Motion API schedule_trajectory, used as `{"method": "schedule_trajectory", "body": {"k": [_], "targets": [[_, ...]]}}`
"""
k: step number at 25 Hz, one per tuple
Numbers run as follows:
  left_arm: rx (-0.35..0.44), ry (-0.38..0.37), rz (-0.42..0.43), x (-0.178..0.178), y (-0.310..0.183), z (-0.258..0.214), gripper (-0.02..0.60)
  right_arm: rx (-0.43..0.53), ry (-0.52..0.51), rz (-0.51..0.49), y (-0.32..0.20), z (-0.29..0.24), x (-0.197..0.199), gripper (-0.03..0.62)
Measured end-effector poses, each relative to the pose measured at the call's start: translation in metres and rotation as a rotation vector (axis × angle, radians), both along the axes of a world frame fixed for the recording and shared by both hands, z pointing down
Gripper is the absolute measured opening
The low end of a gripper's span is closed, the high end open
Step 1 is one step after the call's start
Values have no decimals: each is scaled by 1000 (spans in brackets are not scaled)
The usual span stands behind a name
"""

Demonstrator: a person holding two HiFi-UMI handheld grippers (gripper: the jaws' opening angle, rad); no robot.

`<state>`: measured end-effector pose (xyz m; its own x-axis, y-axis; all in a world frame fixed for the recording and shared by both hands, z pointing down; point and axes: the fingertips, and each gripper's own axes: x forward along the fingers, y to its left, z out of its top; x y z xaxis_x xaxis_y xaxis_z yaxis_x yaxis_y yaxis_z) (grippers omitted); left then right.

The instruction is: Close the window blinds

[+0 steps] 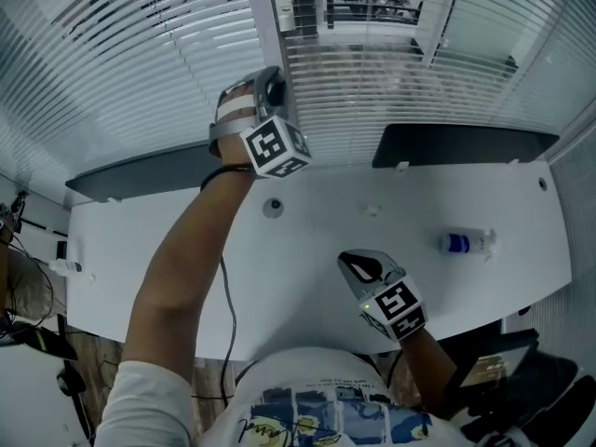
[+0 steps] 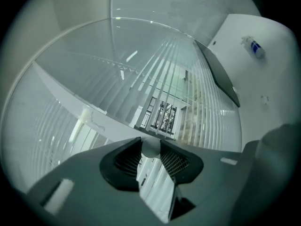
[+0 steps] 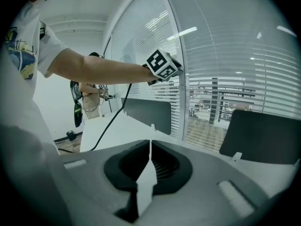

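Behind the white tabletop (image 1: 307, 236), the blinds (image 1: 372, 101) hang across the window. Their slats are tilted open, so that we see buildings outside through the middle panel. We hold the left tool (image 1: 273, 89) raised and roughly level beside the window post (image 1: 264, 17), presumably because the blind's control hangs there. Its jaws are clamped on a small, pale, round piece that we take to be the wand (image 2: 150, 148), though the wide-angle view shows too little of it to be sure. Gripping it at the jaw tips would suit a twist or pull to turn the slats. The right tool (image 1: 357, 266) sits low over the near part of the tabletop with its jaws drawn together on nothing. We judge it parked, since one hand suffices here. A small bottle (image 1: 463, 242) lies well apart at the right, and we judge that it has no part in the task.
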<state>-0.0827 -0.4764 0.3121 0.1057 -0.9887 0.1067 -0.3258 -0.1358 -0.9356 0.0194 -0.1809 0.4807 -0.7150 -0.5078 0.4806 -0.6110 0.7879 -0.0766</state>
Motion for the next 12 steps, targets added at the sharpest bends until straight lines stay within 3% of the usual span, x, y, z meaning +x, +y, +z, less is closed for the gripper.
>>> {"method": "schedule_trajectory", "body": {"k": [12], "targets": [[-38, 463, -78, -7, -3, -8, 129, -6, 0, 6, -3, -1, 3, 12]]}}
